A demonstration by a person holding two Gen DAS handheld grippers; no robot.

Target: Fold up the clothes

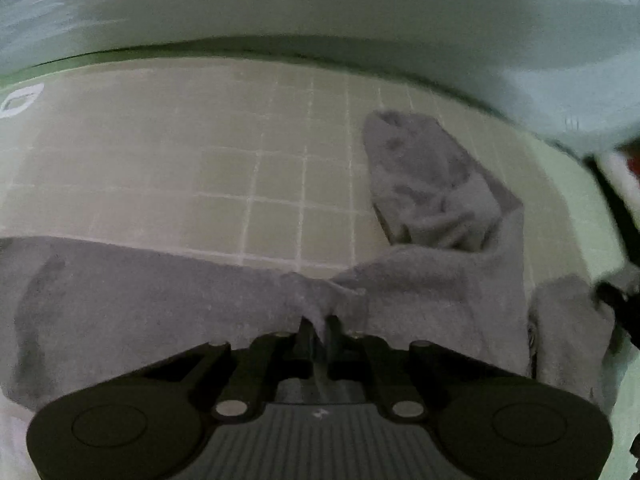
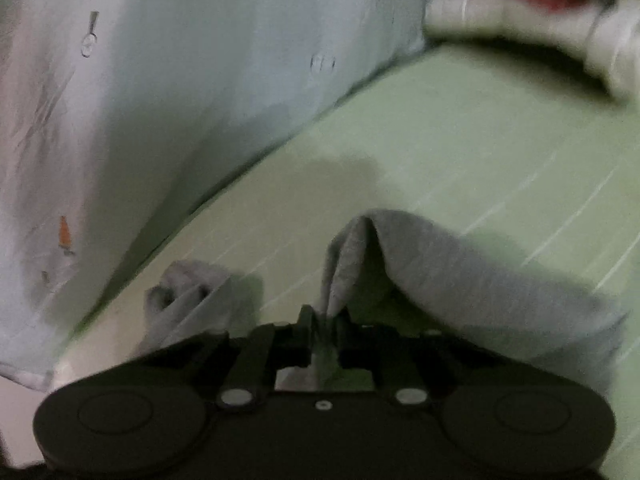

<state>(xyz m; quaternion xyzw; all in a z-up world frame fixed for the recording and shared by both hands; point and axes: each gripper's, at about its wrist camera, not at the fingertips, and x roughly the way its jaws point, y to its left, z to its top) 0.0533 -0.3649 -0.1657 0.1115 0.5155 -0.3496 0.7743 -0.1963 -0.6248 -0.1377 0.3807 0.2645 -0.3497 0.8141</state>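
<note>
Holding the grey garment (image 1: 120, 300) above the green gridded mat (image 1: 240, 168), the left gripper (image 1: 318, 326) and right gripper (image 2: 326, 320) each pinch a fabric edge, jaws nearly closed; thin bites may slip, probably dropping the fold unevenly

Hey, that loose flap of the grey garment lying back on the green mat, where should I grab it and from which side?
Take the flap at its far rounded tip, coming from the wall side. That end lies flat and free on the mat, while its near end bunches into the body of the garment that the left claw pinches.
</note>
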